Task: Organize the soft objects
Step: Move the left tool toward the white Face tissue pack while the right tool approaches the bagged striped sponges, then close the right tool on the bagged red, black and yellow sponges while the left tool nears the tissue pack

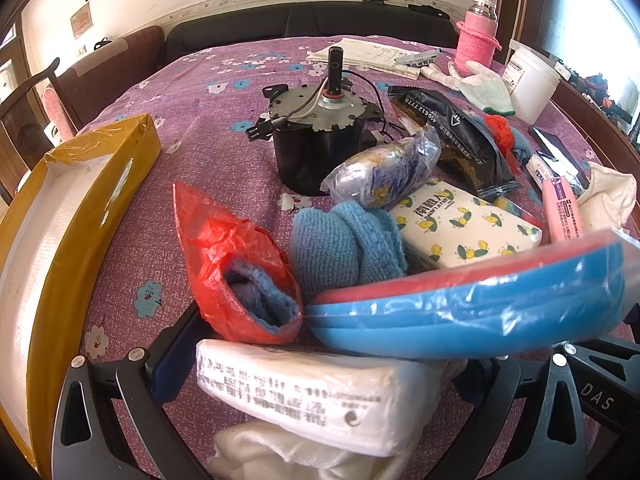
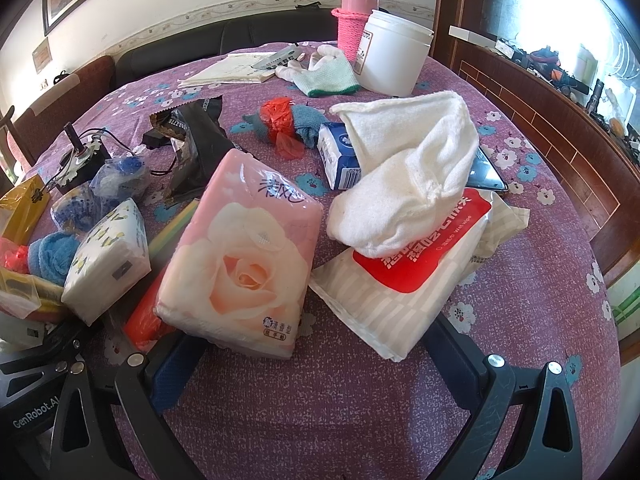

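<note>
In the left wrist view my left gripper (image 1: 316, 364) is open above a white tissue pack (image 1: 296, 396) and a white towel (image 1: 256, 456) that lie between its fingers. A blue and red sponge pack (image 1: 460, 312), a red bag with a blue cloth (image 1: 240, 276) and a blue towel (image 1: 344, 244) lie just ahead. In the right wrist view my right gripper (image 2: 316, 360) is open and empty, just short of a pink rose tissue pack (image 2: 240, 264) and a wet-wipe pack (image 2: 400, 280) with a white towel (image 2: 408, 176) on top.
An open yellow box (image 1: 60, 216) lies at the left. A black motor (image 1: 320, 132), a black pouch (image 1: 452, 132), a lemon-print tissue pack (image 1: 460, 228), a white tub (image 2: 394, 56), a pink flask (image 2: 356, 12), gloves (image 2: 324, 68) and a phone (image 2: 486, 172) crowd the purple tablecloth.
</note>
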Demonstrator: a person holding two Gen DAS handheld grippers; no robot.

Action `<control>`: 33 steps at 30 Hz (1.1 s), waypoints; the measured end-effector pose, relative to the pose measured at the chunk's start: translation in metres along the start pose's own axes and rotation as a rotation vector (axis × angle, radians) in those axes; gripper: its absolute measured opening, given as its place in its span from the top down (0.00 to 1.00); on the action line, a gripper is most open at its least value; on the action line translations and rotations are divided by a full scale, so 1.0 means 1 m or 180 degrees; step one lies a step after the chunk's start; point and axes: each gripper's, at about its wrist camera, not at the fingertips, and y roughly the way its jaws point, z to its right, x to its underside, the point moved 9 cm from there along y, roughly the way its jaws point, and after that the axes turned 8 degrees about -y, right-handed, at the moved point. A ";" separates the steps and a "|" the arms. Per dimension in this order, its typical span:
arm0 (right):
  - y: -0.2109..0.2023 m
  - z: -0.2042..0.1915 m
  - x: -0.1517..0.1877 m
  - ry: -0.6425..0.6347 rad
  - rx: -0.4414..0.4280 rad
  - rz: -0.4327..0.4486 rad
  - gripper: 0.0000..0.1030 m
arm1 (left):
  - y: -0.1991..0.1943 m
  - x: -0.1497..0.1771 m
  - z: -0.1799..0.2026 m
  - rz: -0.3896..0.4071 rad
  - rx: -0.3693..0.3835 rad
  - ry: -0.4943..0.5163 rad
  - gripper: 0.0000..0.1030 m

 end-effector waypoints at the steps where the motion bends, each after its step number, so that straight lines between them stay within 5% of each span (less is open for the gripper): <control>1: 0.000 0.000 0.000 0.0001 0.0001 0.0000 0.01 | 0.000 0.000 0.000 0.0000 0.0001 -0.0003 0.00; 13: -0.001 0.001 0.002 0.0008 -0.0003 0.0004 0.01 | -0.001 0.001 -0.002 -0.0037 -0.0020 -0.0012 0.00; 20: 0.000 0.001 0.002 0.0009 -0.0003 0.0002 0.01 | -0.007 0.014 -0.003 -0.0448 0.0154 0.0292 0.00; 23: -0.001 0.000 0.003 -0.0016 -0.0038 -0.0047 0.01 | -0.012 0.020 -0.004 -0.0201 0.0162 0.0258 0.00; 30: -0.002 0.000 0.007 0.0041 -0.0004 -0.0218 0.01 | -0.013 0.023 -0.003 -0.0201 0.0130 0.0246 0.00; 33: -0.005 0.001 0.009 0.0077 0.0059 -0.0250 0.01 | -0.020 0.024 -0.004 -0.0230 0.0290 0.0256 0.03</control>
